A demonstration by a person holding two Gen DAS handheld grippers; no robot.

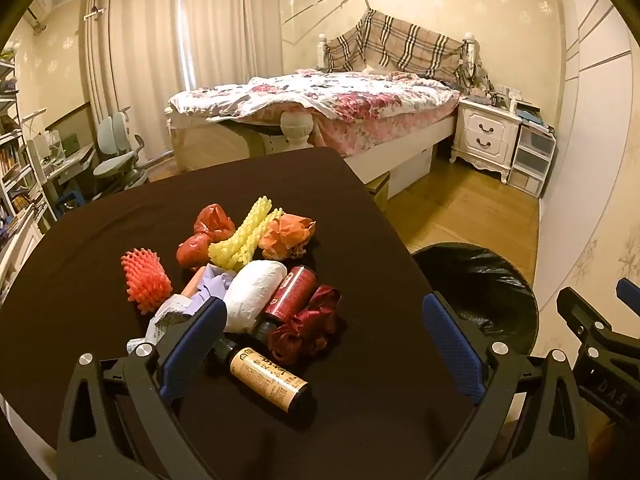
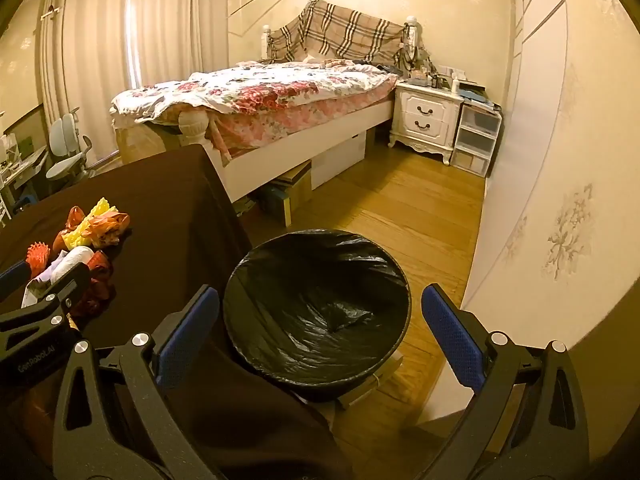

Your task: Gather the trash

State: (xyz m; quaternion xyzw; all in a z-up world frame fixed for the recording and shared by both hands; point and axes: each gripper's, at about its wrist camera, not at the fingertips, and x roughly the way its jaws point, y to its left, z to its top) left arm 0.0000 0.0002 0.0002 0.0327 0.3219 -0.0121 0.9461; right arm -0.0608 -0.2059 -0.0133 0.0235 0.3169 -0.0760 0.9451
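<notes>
A heap of trash lies on the dark-clothed table: a tan-labelled bottle, a red can, a crumpled white paper, a dark red ribbon wad, a yellow foam net, an orange spiky foam net and red and orange plastic bags. My left gripper hovers open over the near side of the heap, nothing between its blue pads. My right gripper stands open above the black-lined trash bin beside the table. The bin looks empty inside.
The bin stands on the wooden floor right of the table. A bed with a floral quilt lies behind, a white nightstand at its right. A desk chair and shelves fill the left side. A wall runs close on the right.
</notes>
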